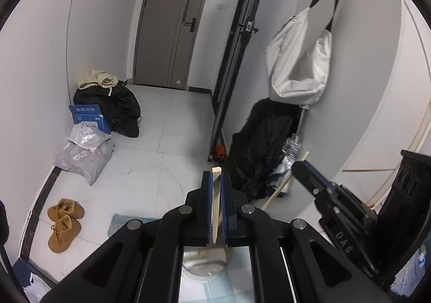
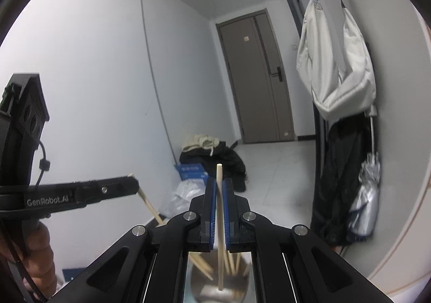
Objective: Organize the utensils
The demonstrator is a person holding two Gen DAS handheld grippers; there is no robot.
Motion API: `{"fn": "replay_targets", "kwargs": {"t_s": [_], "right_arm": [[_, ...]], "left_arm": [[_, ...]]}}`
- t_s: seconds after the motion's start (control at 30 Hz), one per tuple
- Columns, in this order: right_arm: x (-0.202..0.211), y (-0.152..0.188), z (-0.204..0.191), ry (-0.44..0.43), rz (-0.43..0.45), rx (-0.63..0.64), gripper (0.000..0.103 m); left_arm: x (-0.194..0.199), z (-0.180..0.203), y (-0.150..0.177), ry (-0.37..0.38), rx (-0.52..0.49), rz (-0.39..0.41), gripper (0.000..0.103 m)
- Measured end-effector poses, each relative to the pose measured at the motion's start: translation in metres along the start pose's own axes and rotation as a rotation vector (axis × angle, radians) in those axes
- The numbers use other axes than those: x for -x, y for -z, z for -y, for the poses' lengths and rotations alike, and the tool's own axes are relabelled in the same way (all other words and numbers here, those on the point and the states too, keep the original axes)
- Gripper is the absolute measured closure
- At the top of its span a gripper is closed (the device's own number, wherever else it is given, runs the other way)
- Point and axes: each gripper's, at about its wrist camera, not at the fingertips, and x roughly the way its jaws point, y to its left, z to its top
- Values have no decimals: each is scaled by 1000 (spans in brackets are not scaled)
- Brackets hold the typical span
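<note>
Flanking a metal cup (image 2: 219, 286), each gripper (image 1: 215, 182) (image 2: 219, 187) clamped on a chopstick (image 1: 215, 208) (image 2: 220, 222) (bag (image 2: 336, 66) beyond).

Chopsticks (image 2: 231, 262) in cup (image 2: 215, 292) below right tool (image 2: 219, 195); left tool (image 2: 134, 184) to its left.

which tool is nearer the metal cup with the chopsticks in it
Right. The right tool, shut on one chopstick, sits directly above the metal cup. The left tool, shut on another chopstick, is off to the cup's left.
</note>
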Motion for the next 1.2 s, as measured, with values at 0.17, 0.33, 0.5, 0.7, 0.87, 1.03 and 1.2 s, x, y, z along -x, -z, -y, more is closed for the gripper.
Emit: {"fn": "replay_targets", "kwargs": {"t_s": [0.17, 0.33, 0.5, 0.7, 0.87, 1.03, 1.2], "right_arm": [[-33, -1, 7, 0, -17, 17, 99], [-56, 13, 12, 1, -51, 34, 99], [-67, 28, 15, -25, -76, 38, 99], [-75, 50, 18, -51, -98, 23, 99], [-81, 73, 15, -51, -139, 50, 99], [-85, 94, 19, -58, -193, 33, 99], [-92, 111, 24, -86, -284, 1, 97]], "left_arm": [[-27, -19, 1, -19, 17, -31, 101], [-50, -31, 5, -32, 26, -65, 101], [-65, -39, 13, -21, 33, -103, 101], [-77, -43, 22, 17, 45, -147, 101], [-87, -43, 38, 23, 65, -170, 101], [-99, -40, 54, 34, 48, -222, 101], [-101, -45, 61, 45, 57, -239, 101]]}}
